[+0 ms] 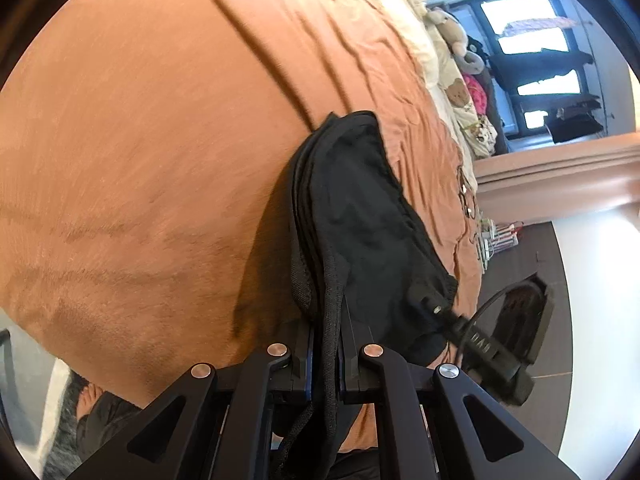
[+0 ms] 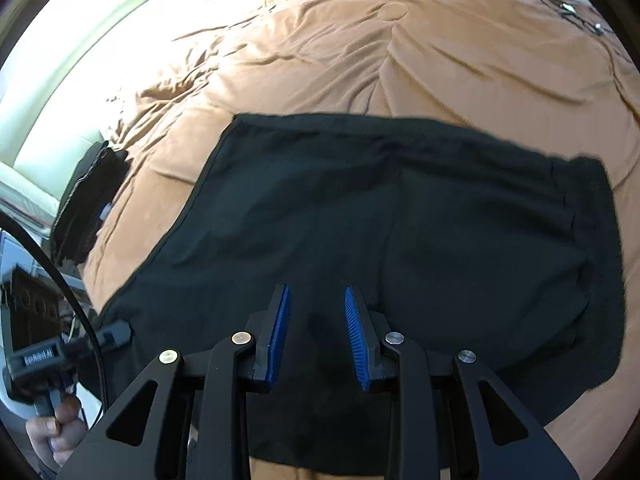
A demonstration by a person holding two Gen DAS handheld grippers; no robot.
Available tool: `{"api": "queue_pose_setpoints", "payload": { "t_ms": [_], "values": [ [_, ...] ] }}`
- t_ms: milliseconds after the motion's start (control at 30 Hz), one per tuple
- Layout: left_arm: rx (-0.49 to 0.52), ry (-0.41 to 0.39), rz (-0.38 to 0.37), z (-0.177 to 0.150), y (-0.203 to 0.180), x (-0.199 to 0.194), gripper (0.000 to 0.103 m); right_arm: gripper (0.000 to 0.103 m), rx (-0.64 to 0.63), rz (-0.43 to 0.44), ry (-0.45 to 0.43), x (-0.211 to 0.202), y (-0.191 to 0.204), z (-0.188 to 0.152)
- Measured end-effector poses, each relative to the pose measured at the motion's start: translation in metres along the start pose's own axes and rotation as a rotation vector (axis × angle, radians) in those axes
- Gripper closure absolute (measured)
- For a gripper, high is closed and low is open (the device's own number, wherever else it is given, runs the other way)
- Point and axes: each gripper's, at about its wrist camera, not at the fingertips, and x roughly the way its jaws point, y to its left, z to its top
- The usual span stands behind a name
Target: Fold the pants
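Observation:
Black pants [image 2: 400, 220] lie spread on an orange blanket [image 2: 320, 60]. My right gripper [image 2: 317, 290] hovers open over their near middle, its blue pads [image 2: 280, 332] apart with nothing pinched between them. In the left wrist view the pants [image 1: 360, 220] hang in stacked layers from my left gripper [image 1: 326, 320], which is shut on their edge and lifts it off the blanket [image 1: 140, 160]. The left gripper's body [image 2: 36, 356] shows at the pants' left corner, held by a hand [image 2: 52, 432]. The right gripper's body [image 1: 500, 352] is visible past the fabric.
Cream pillows and stuffed toys [image 1: 452, 40] lie at the head of the bed. Glasses [image 1: 466, 196] rest on the blanket near its edge; dark floor [image 1: 532, 248] lies beyond. A dark bag [image 2: 88, 200] sits at the blanket's left edge, and a cable [image 2: 568, 12] lies far right.

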Motion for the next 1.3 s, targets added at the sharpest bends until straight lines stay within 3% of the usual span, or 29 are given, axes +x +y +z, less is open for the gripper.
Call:
{"api": "queue_pose_setpoints", "payload": {
  "t_ms": [67,200,500,633,1000,1167,1300],
  "values": [
    [0.006,-0.001,0.001,0.001,-0.003,-0.002,0.095,0.077,0.000,0.018,0.005,0.002,0.001,-0.007],
    [0.022,-0.007,0.008,0.004,-0.011,-0.002,0.095,0.087,0.032,0.059,0.028,0.008,-0.001,-0.025],
    [0.089,-0.005,0.010,0.005,-0.041,0.000,0.095,0.087,0.110,0.100,-0.008,-0.001,-0.018,-0.060],
    [0.136,0.001,0.001,0.006,-0.061,0.004,0.095,0.087,0.115,0.138,-0.002,-0.008,-0.027,-0.062],
    [0.296,0.048,-0.051,0.006,-0.133,0.026,0.095,0.087,0.121,0.155,-0.116,-0.064,-0.079,-0.060],
    [0.372,0.103,-0.072,-0.005,-0.160,0.046,0.095,0.079,0.154,0.150,-0.176,-0.089,-0.106,-0.067],
    [0.418,0.155,-0.084,-0.016,-0.176,0.067,0.095,0.055,0.191,0.150,-0.226,-0.109,-0.125,-0.073]
  ]
}}
